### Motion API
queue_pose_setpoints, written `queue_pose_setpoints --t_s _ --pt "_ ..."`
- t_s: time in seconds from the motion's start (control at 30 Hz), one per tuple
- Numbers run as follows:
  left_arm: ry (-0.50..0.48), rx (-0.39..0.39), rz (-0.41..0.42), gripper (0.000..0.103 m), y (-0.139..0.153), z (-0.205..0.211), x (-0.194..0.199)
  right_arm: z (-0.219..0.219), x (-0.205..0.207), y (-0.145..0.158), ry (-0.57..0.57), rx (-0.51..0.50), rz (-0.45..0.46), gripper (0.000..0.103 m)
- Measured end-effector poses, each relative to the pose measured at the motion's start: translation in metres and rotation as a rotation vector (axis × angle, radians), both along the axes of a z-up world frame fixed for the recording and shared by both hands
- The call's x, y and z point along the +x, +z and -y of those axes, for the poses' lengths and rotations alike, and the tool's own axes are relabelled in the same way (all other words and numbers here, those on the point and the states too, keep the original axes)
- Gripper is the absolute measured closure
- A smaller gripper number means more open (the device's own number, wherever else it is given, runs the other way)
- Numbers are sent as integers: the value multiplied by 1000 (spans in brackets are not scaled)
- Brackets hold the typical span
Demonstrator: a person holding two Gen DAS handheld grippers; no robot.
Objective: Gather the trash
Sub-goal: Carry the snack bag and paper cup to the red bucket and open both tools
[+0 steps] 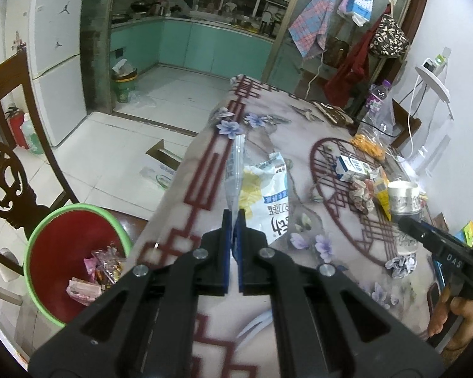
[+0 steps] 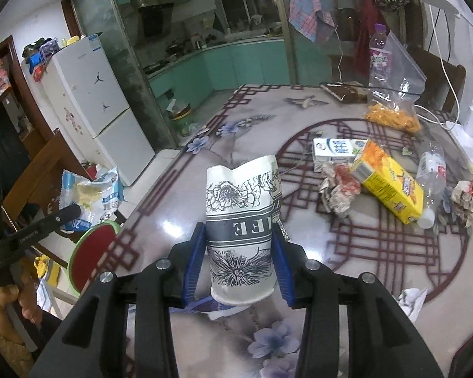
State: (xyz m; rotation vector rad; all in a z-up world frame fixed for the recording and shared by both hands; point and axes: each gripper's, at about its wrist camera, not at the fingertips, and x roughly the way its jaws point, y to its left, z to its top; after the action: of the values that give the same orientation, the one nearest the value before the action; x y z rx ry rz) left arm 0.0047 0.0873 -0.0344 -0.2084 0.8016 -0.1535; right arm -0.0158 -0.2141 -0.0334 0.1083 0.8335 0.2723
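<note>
My left gripper [image 1: 234, 217] is shut on an empty white and blue snack bag [image 1: 261, 189] and holds it over the table's left edge. The red bin with a green rim [image 1: 75, 261] stands on the floor to the lower left, with wrappers inside. My right gripper [image 2: 239, 242] is shut on a crumpled paper cup [image 2: 241, 220] with a black flower print, held above the table. The bag [image 2: 91, 195] and the bin [image 2: 93, 252] also show at the left of the right wrist view.
On the patterned table [image 2: 347, 252] lie a yellow carton [image 2: 391, 182], a white milk carton [image 2: 334, 151], crumpled paper balls [image 2: 337, 189], a flattened clear bottle [image 2: 430, 179] and a bag of orange snacks [image 2: 394, 116]. A wooden chair [image 1: 6, 170] stands by the bin.
</note>
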Motion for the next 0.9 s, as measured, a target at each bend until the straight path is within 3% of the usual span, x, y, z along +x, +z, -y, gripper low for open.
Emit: queue_pose_setpoints --t_s 0.43,0.9 --pt "60 -26 -4 101 0 -37 -10 -25 -9 -11 39 -16 -7 63" --pt "118 -34 5 101 2 -74 -21 -34 -13 -5 -13 27 20 63"
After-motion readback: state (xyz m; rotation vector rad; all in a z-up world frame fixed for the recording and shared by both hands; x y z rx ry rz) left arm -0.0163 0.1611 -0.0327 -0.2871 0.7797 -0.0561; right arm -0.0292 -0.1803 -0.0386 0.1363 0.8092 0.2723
